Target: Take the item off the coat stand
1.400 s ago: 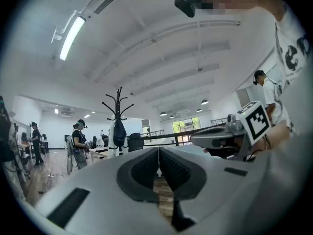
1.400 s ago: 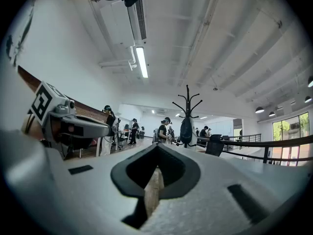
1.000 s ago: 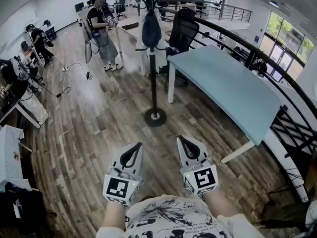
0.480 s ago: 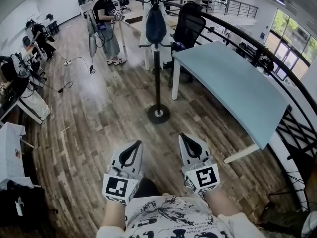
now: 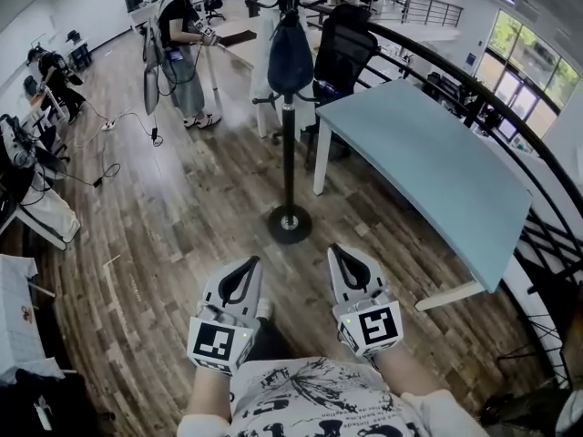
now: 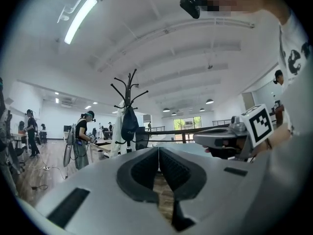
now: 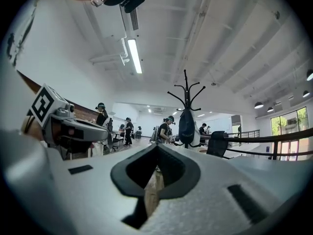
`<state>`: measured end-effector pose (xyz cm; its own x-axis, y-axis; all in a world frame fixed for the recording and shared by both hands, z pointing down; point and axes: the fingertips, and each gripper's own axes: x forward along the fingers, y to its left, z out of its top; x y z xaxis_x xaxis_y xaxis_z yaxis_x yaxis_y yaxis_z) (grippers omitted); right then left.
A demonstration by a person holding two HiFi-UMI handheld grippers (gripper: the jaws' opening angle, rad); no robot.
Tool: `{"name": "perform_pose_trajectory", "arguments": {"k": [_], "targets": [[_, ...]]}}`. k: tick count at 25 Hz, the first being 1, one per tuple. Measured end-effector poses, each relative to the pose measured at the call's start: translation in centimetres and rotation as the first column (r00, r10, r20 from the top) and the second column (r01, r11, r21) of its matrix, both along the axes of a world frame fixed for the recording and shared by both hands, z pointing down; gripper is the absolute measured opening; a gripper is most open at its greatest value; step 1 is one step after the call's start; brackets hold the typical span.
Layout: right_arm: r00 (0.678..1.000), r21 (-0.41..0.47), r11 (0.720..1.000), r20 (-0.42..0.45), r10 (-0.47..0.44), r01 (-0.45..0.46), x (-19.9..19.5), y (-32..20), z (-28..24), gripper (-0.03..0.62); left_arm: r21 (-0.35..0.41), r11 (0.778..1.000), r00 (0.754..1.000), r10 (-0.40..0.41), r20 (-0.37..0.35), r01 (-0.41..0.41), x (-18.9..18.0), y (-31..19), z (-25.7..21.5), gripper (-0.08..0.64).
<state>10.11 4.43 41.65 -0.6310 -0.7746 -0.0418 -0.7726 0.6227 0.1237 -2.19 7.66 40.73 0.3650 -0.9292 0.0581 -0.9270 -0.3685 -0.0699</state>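
A black coat stand (image 5: pixel 288 144) rises from a round base on the wood floor ahead of me. A dark blue bag (image 5: pixel 291 55) hangs from its upper hooks, with a white garment (image 5: pixel 265 44) behind it. The stand and the dark blue bag (image 6: pixel 129 124) show left of centre in the left gripper view, and the bag (image 7: pixel 186 126) right of centre in the right gripper view. My left gripper (image 5: pixel 251 264) and right gripper (image 5: pixel 335 253) are held side by side near my body, well short of the stand. Both have their jaws together with nothing between them.
A light blue table (image 5: pixel 428 167) stands to the right of the stand, a black office chair (image 5: pixel 339 53) behind it. A dark railing (image 5: pixel 492 126) curves along the right. A person (image 5: pixel 179 48) stands at the far left, with desks and cables further left.
The view has moved forward: the coat stand's base and the table sit slightly closer. Both grippers stay shut in the same pose.
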Motion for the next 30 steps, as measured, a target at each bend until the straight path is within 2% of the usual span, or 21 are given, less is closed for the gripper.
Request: {"name": "perform_pose_trajectory", "arguments": {"k": [5, 11, 14, 18, 22, 30], "targets": [[0.999, 0.01, 0.999, -0.011, 0.039, -0.039, -5.2, -8.0, -1.4, -0.006, 0.014, 0.999, 0.999, 0.045, -0.017, -0.045, -5.4, -8.6, -1.2, 0.005], [0.994, 0.021, 0.994, -0.012, 0.111, -0.111, -10.8, -17.7, -2.3, -0.006, 0.036, 0.995, 0.996, 0.089, 0.001, -0.089, -12.1, -19.1, -2.5, 0.005], [0.989, 0.029, 0.988, -0.008, 0.15, -0.15, -12.8, -21.7, -2.8, -0.006, 0.021, 0.991, 0.992, 0.128, 0.008, -0.129, -14.4, -22.8, -2.2, 0.005], [0.978, 0.041, 0.977, 0.005, 0.208, -0.208, -13.7, -25.7, -3.8, -0.006, 0.022, 0.986, 0.986, 0.168, 0.012, -0.168, -16.0, -26.9, -2.7, 0.005], [0.976, 0.046, 0.975, 0.004, 0.216, -0.216, -14.3, -28.3, -4.5, -0.006, 0.044, 0.985, 0.986, 0.166, 0.006, -0.166, -17.0, -29.8, -3.9, 0.005], [0.977, 0.097, 0.973, 0.001, 0.212, -0.211, -12.8, -33.0, -6.9, -0.005, 0.088, 0.982, 0.986, 0.167, 0.018, -0.168, -15.0, -33.5, -5.5, 0.005]]}}
